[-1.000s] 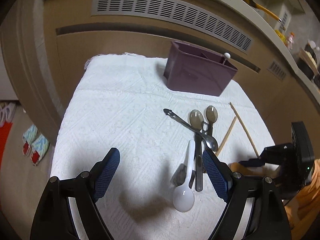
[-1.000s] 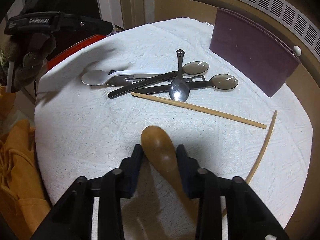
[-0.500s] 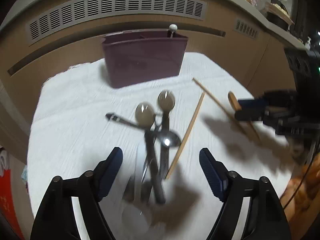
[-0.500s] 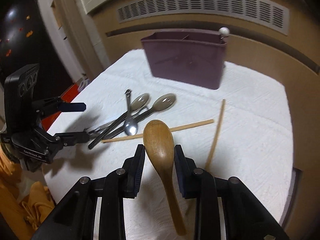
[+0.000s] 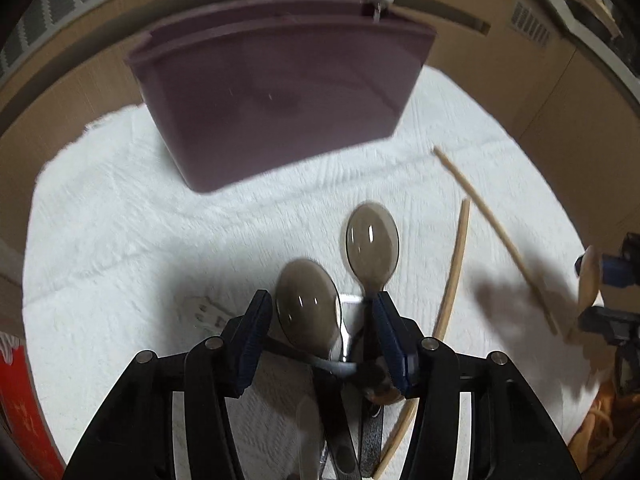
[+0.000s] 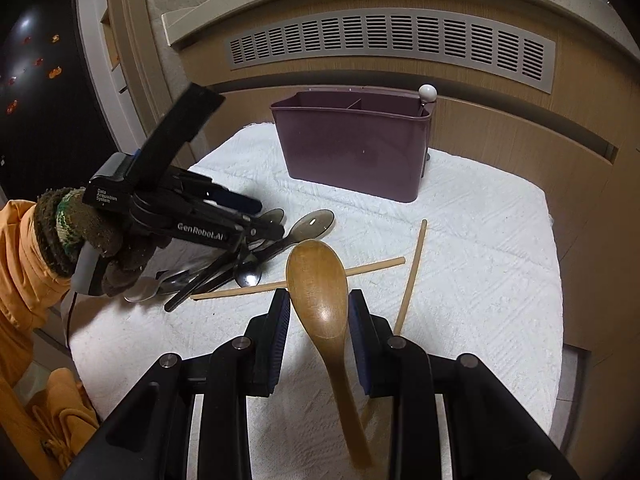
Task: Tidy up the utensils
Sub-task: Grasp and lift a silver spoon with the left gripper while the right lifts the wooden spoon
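A pile of utensils lies on the white cloth (image 6: 480, 280). My left gripper (image 5: 322, 300) is low over the pile and its jaws are closing. One smoky grey spoon (image 5: 308, 304) lies between the pads, and a second grey spoon (image 5: 372, 240) has its neck by the right pad; I see no firm press. My right gripper (image 6: 319, 300) is shut on a wooden spoon (image 6: 320, 292), held above the cloth with the bowl pointing forward. The purple caddy (image 6: 352, 152) stands at the back. From the right wrist view the left gripper (image 6: 268, 220) covers the pile.
Two wooden chopsticks (image 5: 452, 280) (image 5: 500, 236) lie loose to the right of the pile. A metal spoon (image 6: 248, 276) lies among dark handles. A white-knobbed stick (image 6: 427, 92) stands in the caddy's right end. A vented cabinet front (image 6: 392, 40) is behind, and orange fabric (image 6: 24, 240) hangs at the left.
My left gripper has come forward and down onto the grey spoons, and its jaws have narrowed. My right gripper has lifted the wooden spoon off the cloth and turned toward the caddy.
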A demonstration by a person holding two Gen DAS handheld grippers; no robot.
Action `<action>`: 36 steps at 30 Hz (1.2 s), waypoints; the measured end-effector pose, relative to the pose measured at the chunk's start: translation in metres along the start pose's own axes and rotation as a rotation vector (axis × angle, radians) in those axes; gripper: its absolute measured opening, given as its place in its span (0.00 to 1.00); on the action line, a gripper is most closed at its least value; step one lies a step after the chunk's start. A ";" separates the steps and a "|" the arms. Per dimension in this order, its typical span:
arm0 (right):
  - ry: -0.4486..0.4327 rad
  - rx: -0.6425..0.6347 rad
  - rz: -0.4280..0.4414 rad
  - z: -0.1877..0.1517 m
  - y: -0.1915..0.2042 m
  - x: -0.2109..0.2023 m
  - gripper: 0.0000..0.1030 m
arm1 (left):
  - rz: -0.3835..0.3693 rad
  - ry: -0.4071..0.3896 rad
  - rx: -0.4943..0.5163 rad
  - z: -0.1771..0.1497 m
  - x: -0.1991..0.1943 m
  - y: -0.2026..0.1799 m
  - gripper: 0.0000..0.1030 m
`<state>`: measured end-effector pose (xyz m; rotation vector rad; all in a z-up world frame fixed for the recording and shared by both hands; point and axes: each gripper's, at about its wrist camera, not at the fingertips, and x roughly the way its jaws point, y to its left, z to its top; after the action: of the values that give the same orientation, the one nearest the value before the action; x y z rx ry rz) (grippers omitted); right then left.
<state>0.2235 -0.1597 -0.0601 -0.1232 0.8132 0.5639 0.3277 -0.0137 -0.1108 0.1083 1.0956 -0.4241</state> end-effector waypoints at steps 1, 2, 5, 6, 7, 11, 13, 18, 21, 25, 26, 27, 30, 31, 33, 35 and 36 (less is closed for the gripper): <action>-0.004 0.000 -0.001 0.001 0.000 0.000 0.26 | -0.012 0.000 -0.007 0.001 0.000 0.000 0.52; -0.005 0.000 -0.001 0.001 0.001 0.001 0.26 | -0.023 0.008 -0.014 0.003 0.001 0.001 0.52; -0.006 0.000 -0.006 0.001 0.003 0.002 0.26 | -0.034 0.008 -0.036 0.008 0.003 0.003 0.48; -0.008 0.001 -0.008 0.002 0.003 0.002 0.26 | -0.031 0.004 -0.040 0.007 0.003 0.003 0.44; -0.010 0.002 -0.009 0.002 0.003 0.001 0.26 | -0.032 -0.001 -0.045 0.006 0.002 0.003 0.37; -0.028 0.007 -0.018 0.003 0.002 -0.007 0.26 | 0.009 -0.051 -0.097 -0.012 -0.011 0.001 0.32; -0.039 0.007 -0.025 0.003 0.003 -0.012 0.26 | 0.053 -0.127 -0.105 -0.027 -0.027 -0.004 0.32; -0.066 0.012 -0.024 0.002 0.010 -0.028 0.26 | 0.076 -0.325 -0.151 -0.061 -0.083 -0.014 0.32; -0.100 0.026 -0.009 0.005 0.014 -0.043 0.26 | 0.091 -0.454 -0.143 -0.074 -0.126 -0.023 0.32; -0.169 0.025 -0.010 0.019 0.020 -0.069 0.05 | 0.101 -0.605 -0.123 -0.076 -0.185 -0.030 0.32; -0.193 0.022 -0.014 0.025 0.021 -0.078 0.05 | 0.098 -0.641 -0.113 -0.074 -0.198 -0.033 0.32; -0.208 0.012 -0.016 0.030 0.023 -0.084 0.05 | 0.096 -0.667 -0.101 -0.074 -0.209 -0.034 0.32; -0.227 -0.029 -0.051 0.041 0.028 -0.094 0.05 | 0.100 -0.725 -0.085 -0.071 -0.233 -0.039 0.32; -0.213 -0.042 -0.053 0.042 0.028 -0.092 0.05 | 0.103 -0.735 -0.087 -0.070 -0.237 -0.039 0.32; -0.177 -0.067 -0.063 0.039 0.030 -0.082 0.06 | 0.104 -0.742 -0.090 -0.070 -0.239 -0.039 0.32; -0.101 -0.127 -0.033 0.031 0.037 -0.060 0.11 | 0.108 -0.734 -0.100 -0.072 -0.239 -0.035 0.32; -0.082 -0.142 -0.020 0.028 0.039 -0.053 0.16 | 0.112 -0.727 -0.108 -0.075 -0.239 -0.033 0.32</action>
<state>0.1923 -0.1406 0.0013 -0.2367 0.6909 0.6044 0.1604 0.0451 0.0685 -0.0788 0.3912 -0.2665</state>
